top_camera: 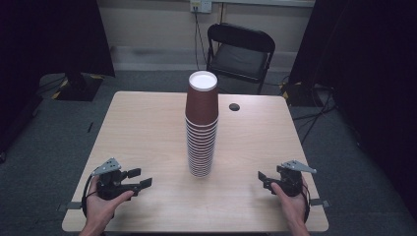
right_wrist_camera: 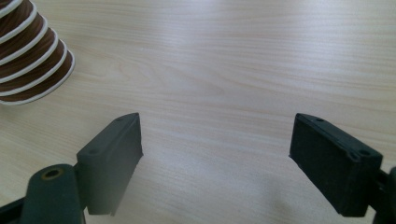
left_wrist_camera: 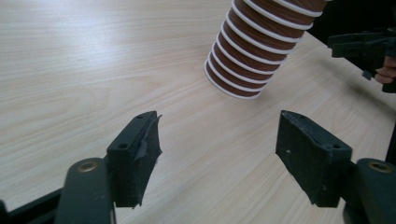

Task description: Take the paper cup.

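Observation:
A tall stack of brown paper cups (top_camera: pixel 201 123) with white rims stands upside down in the middle of the wooden table (top_camera: pixel 142 128). My left gripper (top_camera: pixel 140 178) rests near the front left edge, held in a hand, jaws apart and empty. In the left gripper view the left gripper (left_wrist_camera: pixel 219 140) points toward the base of the cup stack (left_wrist_camera: pixel 247 56). My right gripper (top_camera: pixel 264 181) sits near the front right edge, open with nothing between its jaws. Bare wood lies ahead of the right gripper (right_wrist_camera: pixel 215 135) in its own view, with the cup stack (right_wrist_camera: pixel 28 60) off at the upper left.
A small dark round hole (top_camera: pixel 234 106) marks the table behind the stack. A black folding chair (top_camera: pixel 241 49) stands beyond the far edge. Dark curtains hang at both sides. The other hand's gripper (left_wrist_camera: pixel 362 46) appears at the right of the left gripper view.

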Motion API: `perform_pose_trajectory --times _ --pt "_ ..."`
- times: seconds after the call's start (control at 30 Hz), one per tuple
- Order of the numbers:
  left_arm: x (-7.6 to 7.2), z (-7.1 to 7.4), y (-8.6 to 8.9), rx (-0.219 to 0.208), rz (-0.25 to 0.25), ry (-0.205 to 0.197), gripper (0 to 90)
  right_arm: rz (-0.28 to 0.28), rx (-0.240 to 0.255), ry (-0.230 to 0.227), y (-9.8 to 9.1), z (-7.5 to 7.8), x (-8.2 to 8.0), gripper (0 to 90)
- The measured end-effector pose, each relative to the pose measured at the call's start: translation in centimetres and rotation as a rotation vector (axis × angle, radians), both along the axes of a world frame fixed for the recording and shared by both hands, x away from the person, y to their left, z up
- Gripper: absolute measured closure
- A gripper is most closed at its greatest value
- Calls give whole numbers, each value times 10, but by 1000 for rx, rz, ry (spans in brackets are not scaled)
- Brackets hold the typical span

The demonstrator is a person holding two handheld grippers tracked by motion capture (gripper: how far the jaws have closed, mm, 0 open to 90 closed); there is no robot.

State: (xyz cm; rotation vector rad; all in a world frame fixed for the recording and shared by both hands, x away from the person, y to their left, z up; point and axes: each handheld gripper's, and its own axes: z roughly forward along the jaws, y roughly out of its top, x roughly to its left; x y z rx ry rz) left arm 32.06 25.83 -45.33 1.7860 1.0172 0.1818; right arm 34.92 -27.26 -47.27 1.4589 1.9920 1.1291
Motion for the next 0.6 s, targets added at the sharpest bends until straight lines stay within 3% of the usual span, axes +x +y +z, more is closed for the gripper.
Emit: perform_pose_trajectory --times 0.1,0.27,0.5,0.6 --pt "1 0 0 -16 -18 14 326 31 26 -15 3 4 -3 177" --pt "4 1 0 -24 -19 14 298 67 1 -22 10 6 -3 178" --pt "1 9 -5 -13 -34 -28 296 84 -14 -15 12 5 -3 178" --pt "-2 16 -9 -30 -38 -47 296 81 -8 -21 11 6 -4 178"
